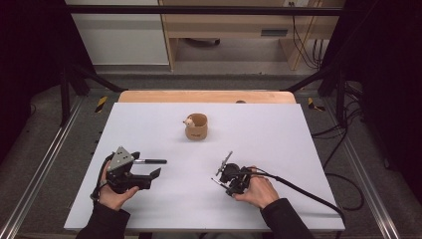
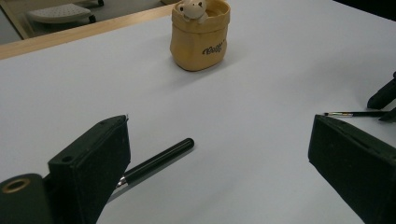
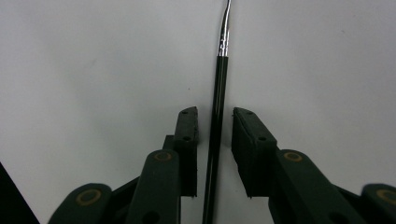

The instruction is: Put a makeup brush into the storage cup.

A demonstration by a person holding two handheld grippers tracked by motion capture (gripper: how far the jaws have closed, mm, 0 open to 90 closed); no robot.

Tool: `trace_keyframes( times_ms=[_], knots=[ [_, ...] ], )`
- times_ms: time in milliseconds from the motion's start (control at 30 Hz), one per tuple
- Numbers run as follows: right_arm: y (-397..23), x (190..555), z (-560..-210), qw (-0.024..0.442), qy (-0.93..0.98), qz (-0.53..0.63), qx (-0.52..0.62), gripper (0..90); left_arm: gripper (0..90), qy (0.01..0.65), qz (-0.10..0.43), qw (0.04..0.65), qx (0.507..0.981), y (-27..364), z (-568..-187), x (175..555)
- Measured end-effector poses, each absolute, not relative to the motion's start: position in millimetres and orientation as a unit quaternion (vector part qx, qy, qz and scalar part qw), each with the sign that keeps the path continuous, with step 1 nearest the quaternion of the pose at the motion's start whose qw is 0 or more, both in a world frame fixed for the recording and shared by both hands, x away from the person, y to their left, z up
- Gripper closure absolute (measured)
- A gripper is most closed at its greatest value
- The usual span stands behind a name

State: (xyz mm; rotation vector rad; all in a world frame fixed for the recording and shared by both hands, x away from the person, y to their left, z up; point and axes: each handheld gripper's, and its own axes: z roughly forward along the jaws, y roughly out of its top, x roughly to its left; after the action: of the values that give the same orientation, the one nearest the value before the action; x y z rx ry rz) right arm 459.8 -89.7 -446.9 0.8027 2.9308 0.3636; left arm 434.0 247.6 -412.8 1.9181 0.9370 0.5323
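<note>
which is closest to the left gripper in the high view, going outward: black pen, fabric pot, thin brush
1. black pen, on the table just beyond the left gripper, by its far jaw.
2. thin brush, to the right, between the right gripper's jaws.
3. fabric pot, farther back near the table's middle.

Both sleeves (image 1: 102,223) are dark. The left gripper (image 1: 149,175) is black, topped by a grey three-cornered plate (image 1: 121,158). The right gripper (image 3: 215,128) has black jaws with brass-coloured pivot rings (image 3: 162,156) and trails a black cable (image 1: 308,193).

The high view looks forward and down over the whole tabletop (image 1: 278,124). The left gripper view sits low, facing the far edge; both share the pouch (image 1: 196,126). The right gripper view looks closely down at the tabletop.
</note>
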Motion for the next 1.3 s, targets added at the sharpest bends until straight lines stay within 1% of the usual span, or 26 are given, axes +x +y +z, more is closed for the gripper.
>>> trace_keyframes(
  times_ms=[200, 467, 900, 1300],
  knots=[
    [-90, 460, -447, 0.031, 0.957, 0.116, 0.265, 78.6, 5.1, 0.380, 0.215, 0.454, 0.777, 247, -413, 434],
    [-91, 460, -448, 0.030, 0.956, 0.118, 0.266, 85.2, 5.1, 0.378, 0.215, 0.452, 0.779, 246, -413, 434],
    [-91, 459, -446, 0.033, 0.954, 0.134, 0.266, 85.6, 5.1, 0.377, 0.215, 0.453, 0.779, 246, -413, 434],
    [-100, 456, -422, 0.041, 0.940, 0.189, 0.280, 85.7, 5.3, 0.377, 0.213, 0.461, 0.775, 245, -411, 432]
  ],
)
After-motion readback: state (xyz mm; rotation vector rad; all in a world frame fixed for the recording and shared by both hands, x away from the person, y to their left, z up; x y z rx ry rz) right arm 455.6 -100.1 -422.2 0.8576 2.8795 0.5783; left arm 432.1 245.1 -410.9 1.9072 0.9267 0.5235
